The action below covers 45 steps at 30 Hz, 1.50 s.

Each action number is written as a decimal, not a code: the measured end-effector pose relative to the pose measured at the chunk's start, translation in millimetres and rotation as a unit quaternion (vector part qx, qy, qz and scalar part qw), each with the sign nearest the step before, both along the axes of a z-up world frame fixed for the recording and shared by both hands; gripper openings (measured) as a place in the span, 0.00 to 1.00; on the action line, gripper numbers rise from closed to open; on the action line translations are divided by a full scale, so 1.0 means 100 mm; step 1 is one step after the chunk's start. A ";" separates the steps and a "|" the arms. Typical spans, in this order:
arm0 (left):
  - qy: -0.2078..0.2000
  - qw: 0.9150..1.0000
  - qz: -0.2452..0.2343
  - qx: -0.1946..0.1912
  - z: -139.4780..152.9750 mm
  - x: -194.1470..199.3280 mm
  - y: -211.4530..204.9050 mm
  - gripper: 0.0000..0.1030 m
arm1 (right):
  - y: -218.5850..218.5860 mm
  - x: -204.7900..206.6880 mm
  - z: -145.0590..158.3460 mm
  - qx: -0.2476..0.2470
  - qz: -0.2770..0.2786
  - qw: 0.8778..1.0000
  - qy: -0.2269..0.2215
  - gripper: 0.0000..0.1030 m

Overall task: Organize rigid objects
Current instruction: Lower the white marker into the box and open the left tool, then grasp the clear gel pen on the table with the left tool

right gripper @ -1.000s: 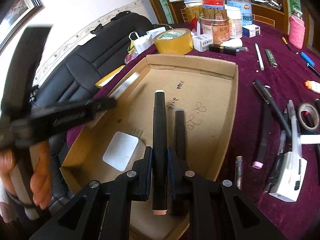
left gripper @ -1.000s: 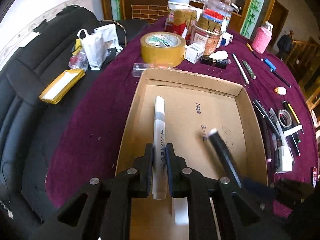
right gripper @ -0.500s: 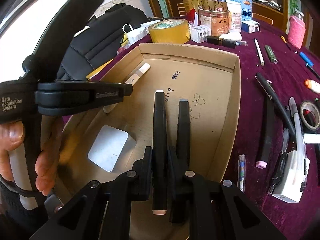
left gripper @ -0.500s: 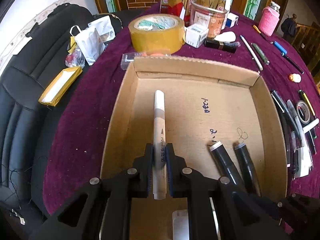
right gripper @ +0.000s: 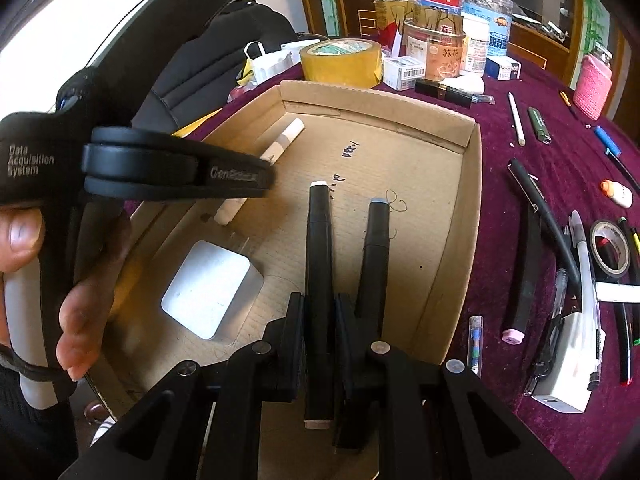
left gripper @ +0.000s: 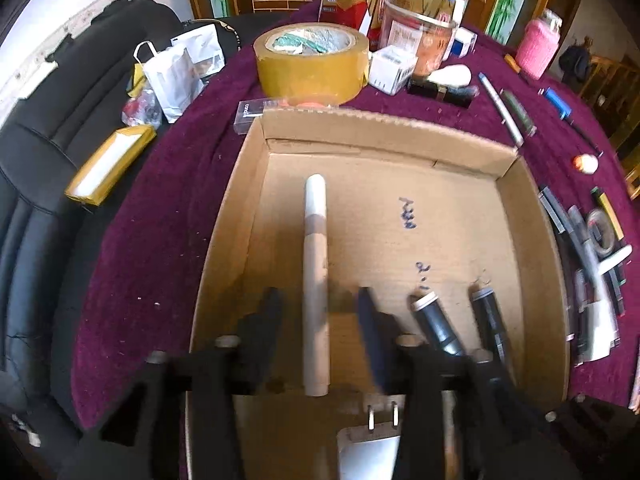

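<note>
An open cardboard box (left gripper: pixel 384 136) lies on the purple tablecloth. My left gripper (left gripper: pixel 318 308) is open over the box, its jaws spread on either side of a white marker (left gripper: pixel 315 264) that lies on the box floor. My right gripper (right gripper: pixel 318 312) is shut on a black marker (right gripper: pixel 319 240) and holds it low over the box floor. A second black marker (right gripper: pixel 374 256) lies in the box just right of it. Both black markers also show in the left wrist view (left gripper: pixel 436 324). The left gripper's body (right gripper: pixel 160 168) shows in the right wrist view.
A white plug adapter (right gripper: pixel 212 288) lies in the box's near left part. A roll of yellow tape (left gripper: pixel 312 60), jars and small boxes stand behind the box. Several pens, a black tape roll (right gripper: pixel 610 248) and a white charger (right gripper: pixel 568 368) lie right of the box. A black sofa is at the left.
My left gripper has opened and let go of the white marker, which now lies on the box floor. My right gripper has lowered its black marker beside the second one.
</note>
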<state>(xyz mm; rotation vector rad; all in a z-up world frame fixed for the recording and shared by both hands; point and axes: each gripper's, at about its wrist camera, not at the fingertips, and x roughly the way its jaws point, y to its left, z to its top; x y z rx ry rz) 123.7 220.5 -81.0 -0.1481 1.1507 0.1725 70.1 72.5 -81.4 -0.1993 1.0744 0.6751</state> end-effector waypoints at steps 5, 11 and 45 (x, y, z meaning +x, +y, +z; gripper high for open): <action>-0.040 0.999 0.019 -0.011 0.26 -0.19 0.06 0.45 | -0.19 -0.10 0.19 0.056 0.004 0.998 0.001 0.24; -0.138 0.990 0.007 -0.027 0.87 -0.76 -0.42 0.67 | -0.82 -0.37 0.61 0.150 0.006 0.988 -0.034 0.46; -0.073 0.988 -0.101 -0.097 0.51 -0.48 -2.28 0.69 | -2.84 0.25 0.34 0.153 -0.168 0.974 -0.014 0.63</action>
